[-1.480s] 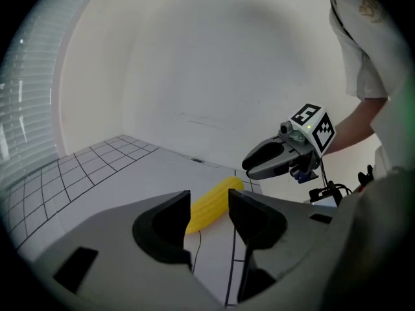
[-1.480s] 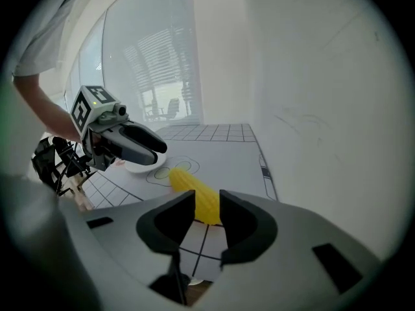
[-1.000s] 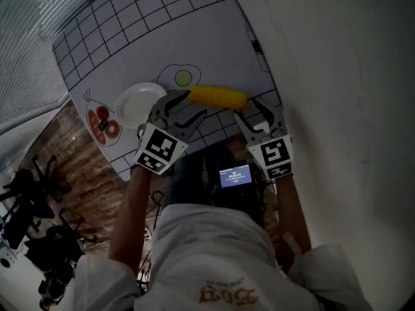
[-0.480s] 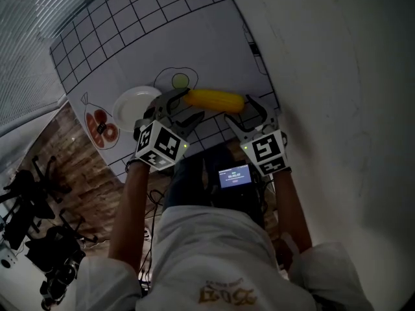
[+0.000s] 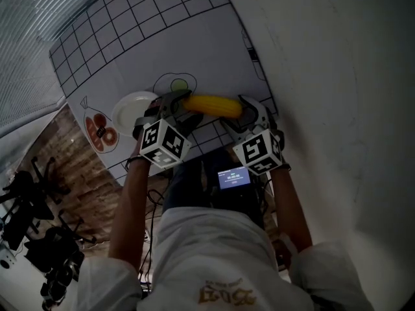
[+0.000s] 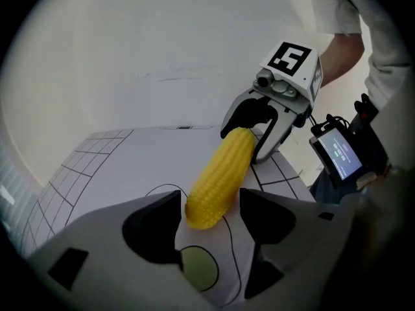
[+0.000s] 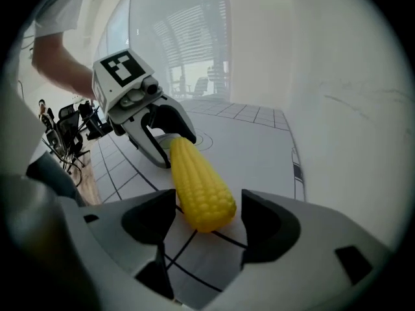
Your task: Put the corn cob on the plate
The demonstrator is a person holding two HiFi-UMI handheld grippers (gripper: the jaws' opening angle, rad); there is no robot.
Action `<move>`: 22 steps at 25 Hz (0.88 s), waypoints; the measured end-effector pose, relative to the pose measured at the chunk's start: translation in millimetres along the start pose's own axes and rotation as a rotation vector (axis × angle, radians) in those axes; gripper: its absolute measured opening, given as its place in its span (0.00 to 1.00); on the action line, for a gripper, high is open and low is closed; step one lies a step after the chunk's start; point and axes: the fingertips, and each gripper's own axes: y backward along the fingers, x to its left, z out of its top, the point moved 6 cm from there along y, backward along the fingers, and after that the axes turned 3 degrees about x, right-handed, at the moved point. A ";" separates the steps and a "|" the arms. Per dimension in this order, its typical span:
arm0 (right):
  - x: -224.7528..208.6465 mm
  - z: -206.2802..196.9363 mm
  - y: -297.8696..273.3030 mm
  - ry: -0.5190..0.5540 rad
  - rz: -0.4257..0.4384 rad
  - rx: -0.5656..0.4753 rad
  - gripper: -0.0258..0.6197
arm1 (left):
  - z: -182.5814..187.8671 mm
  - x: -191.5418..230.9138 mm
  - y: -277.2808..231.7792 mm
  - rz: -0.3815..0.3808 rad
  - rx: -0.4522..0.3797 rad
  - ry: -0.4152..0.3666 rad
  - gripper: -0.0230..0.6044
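Observation:
A yellow corn cob (image 5: 213,105) lies on the white gridded mat, just right of the white plate (image 5: 131,109). My left gripper (image 5: 179,107) straddles the cob's left end and my right gripper (image 5: 243,113) its right end. In the left gripper view the cob (image 6: 219,173) has its tip between the left gripper's (image 6: 209,214) open jaws, with small gaps to the pads. In the right gripper view the cob's (image 7: 198,183) other tip sits likewise inside the right gripper (image 7: 207,218). Both pairs of jaws have just been opening.
A fried-egg drawing (image 5: 178,85) is printed behind the cob, and a drawing with red items (image 5: 100,128) sits left of the plate. A white wall (image 5: 324,76) runs along the mat's right side. A small screen (image 5: 235,177) hangs at the person's waist, by the table's near edge.
Both grippers have come down and forward onto the cob's two ends, rolled, and their jaws stand wider. The cob and the plate have kept their places on the mat.

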 end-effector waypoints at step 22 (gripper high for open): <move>0.5 5.6 7.5 0.075 -0.003 0.030 0.46 | 5.8 2.5 3.9 -0.030 0.071 -0.046 0.42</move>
